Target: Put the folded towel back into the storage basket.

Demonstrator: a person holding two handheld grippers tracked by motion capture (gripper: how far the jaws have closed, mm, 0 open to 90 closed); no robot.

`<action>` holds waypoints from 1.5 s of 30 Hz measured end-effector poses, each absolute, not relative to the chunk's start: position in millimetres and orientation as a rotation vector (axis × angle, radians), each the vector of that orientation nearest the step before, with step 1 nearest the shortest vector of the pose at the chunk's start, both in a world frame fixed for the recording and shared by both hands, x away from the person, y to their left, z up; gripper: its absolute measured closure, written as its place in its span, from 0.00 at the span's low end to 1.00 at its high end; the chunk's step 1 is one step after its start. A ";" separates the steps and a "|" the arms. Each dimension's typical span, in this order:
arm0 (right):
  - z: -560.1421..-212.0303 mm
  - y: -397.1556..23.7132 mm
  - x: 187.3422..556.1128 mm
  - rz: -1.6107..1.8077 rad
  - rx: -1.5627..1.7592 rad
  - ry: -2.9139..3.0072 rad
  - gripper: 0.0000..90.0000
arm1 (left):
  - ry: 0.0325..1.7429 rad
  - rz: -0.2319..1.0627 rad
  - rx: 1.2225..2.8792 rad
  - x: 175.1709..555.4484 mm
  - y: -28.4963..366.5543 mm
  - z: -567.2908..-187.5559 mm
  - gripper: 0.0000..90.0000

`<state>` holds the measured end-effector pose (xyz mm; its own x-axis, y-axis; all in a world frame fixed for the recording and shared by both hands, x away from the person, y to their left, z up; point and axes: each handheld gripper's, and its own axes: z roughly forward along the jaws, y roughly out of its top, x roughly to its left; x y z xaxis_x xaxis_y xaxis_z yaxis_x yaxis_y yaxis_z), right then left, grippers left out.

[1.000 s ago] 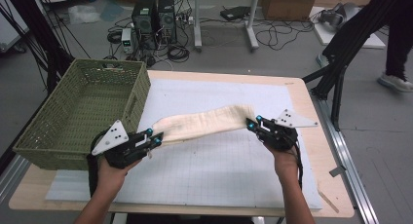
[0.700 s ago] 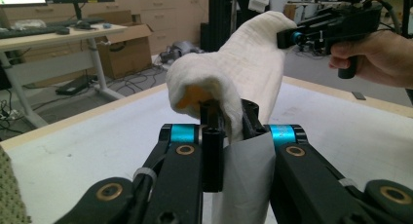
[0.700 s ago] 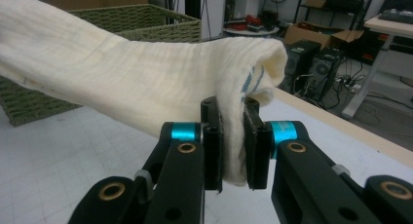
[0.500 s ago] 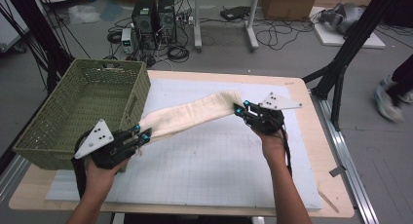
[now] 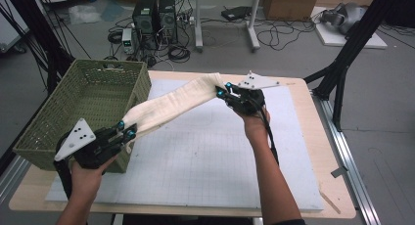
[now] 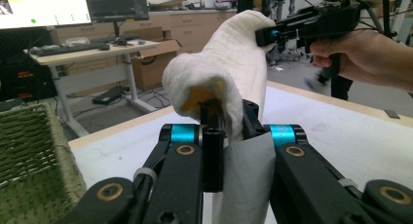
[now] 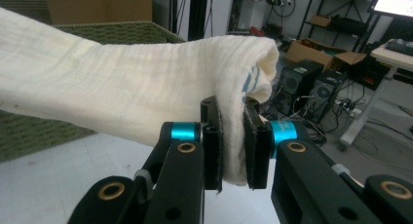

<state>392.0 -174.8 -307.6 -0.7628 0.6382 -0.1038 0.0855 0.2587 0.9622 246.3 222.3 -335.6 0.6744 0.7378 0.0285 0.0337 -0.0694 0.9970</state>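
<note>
A folded cream towel (image 5: 171, 103) hangs stretched in the air between my two grippers, above the white gridded mat (image 5: 205, 156). My left gripper (image 5: 126, 131) is shut on the towel's near-left end, right by the basket's corner; its jaws pinch the cloth (image 6: 219, 83) in the left gripper view. My right gripper (image 5: 221, 90) is shut on the far-right end, held higher over the back of the table. In the right gripper view the towel (image 7: 122, 97) is clamped between the pads and runs off to the left.
A green woven basket (image 5: 83, 112) stands on the table's left side, close beside my left hand. The wooden table edge (image 5: 337, 186) borders the mat. Black stand legs (image 5: 342, 68) rise to the right; computers and cables lie on the floor behind.
Both grippers have lifted the towel off the mat. The right one moved up and toward the back of the table, the left one drifted left toward the basket.
</note>
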 end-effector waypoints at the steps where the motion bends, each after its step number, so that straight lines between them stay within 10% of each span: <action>1: -306.4 -171.3 394.5 1.531 0.650 2.056 0.90 | 0.662 0.659 1.544 246.0 224.3 -335.3 0.90; 45: -276.8 15.2 476.6 1.602 0.539 2.183 0.90 | 0.896 0.824 1.379 219.1 323.2 -326.1 0.90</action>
